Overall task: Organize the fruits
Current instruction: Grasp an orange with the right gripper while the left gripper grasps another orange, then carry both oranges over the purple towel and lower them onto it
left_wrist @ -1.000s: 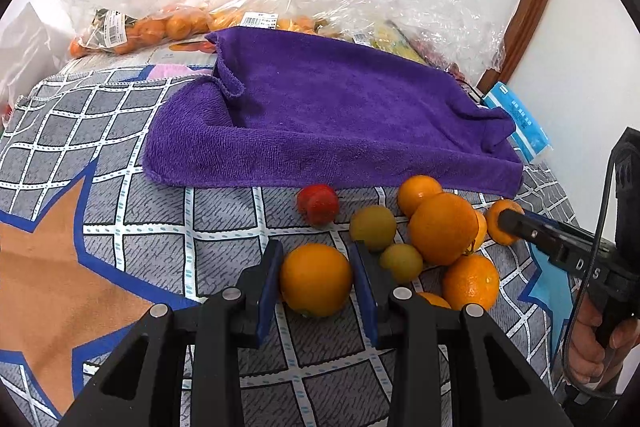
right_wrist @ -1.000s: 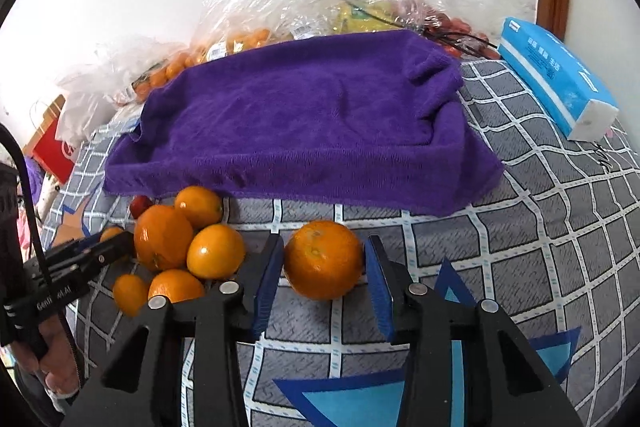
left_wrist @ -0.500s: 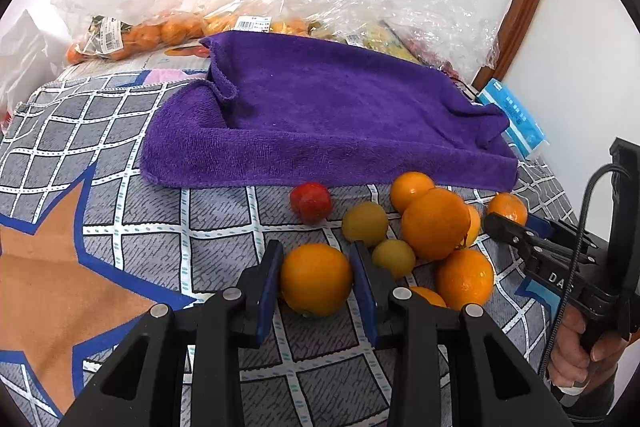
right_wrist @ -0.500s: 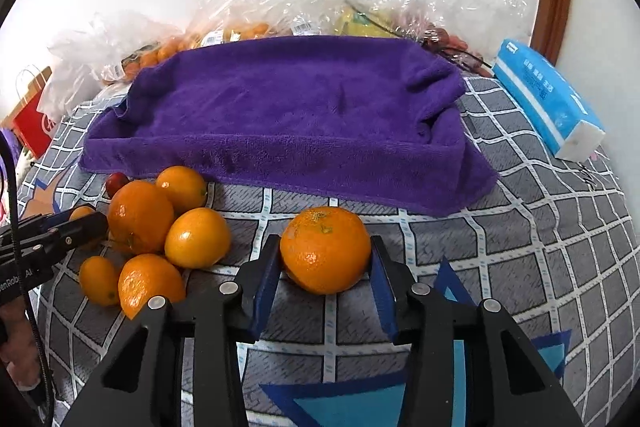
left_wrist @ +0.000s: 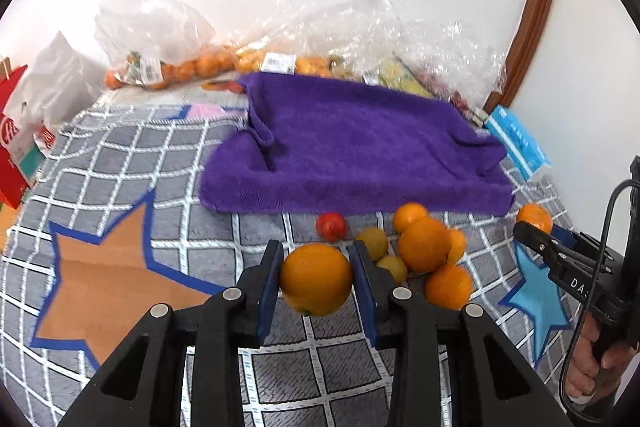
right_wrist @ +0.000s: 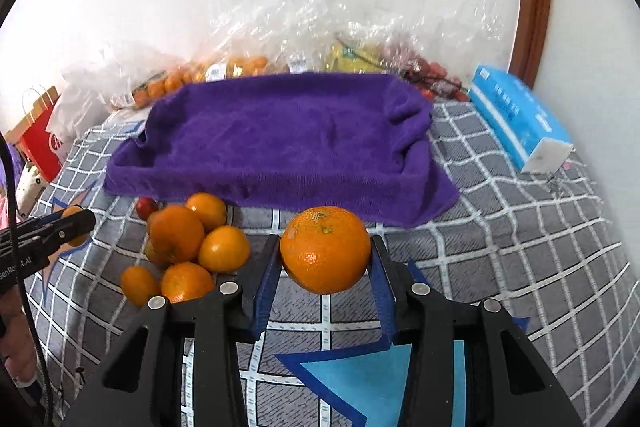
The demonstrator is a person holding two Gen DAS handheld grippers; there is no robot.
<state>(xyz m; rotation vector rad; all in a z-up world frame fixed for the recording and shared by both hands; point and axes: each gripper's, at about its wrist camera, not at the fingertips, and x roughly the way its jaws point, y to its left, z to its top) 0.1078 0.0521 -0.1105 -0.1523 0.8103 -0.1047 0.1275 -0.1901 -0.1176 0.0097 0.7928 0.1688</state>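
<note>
Left gripper [left_wrist: 316, 279]: clamped on a smooth orange [left_wrist: 316, 279], which is pinched across its widest part between the blue pads, so that it cannot roll out.
Right gripper [right_wrist: 325, 251]: clamped on a second, dimpled orange [right_wrist: 325, 249], stem end turned upward; it is seen raised clear of the checked cloth [right_wrist: 500, 247].
Reason for the hold: one fruit is carried in each gripper, judged to be for transfer to the purple towel [left_wrist: 360, 151] just behind.
Loose fruit pile [left_wrist: 424, 247]: oranges, two yellowish fruits and one small red fruit [left_wrist: 331, 226] are left bunched on the checked cloth between the two grippers, near the towel's front edge.
Purple towel: laid so that its edges rise like tray walls; nothing is seen inside it.
Plastic bags [right_wrist: 320, 39]: piled against the wall behind the towel; small oranges, something yellow and red fruit are held in them, probably stock not yet unpacked.
Blue tissue pack [right_wrist: 520, 119]: set beside the towel's right end, apart from the fruit.
Red paper bag [right_wrist: 40, 139]: stood at the far left; its contents cannot be told.
Progress: judged early, since the towel is bare.
</note>
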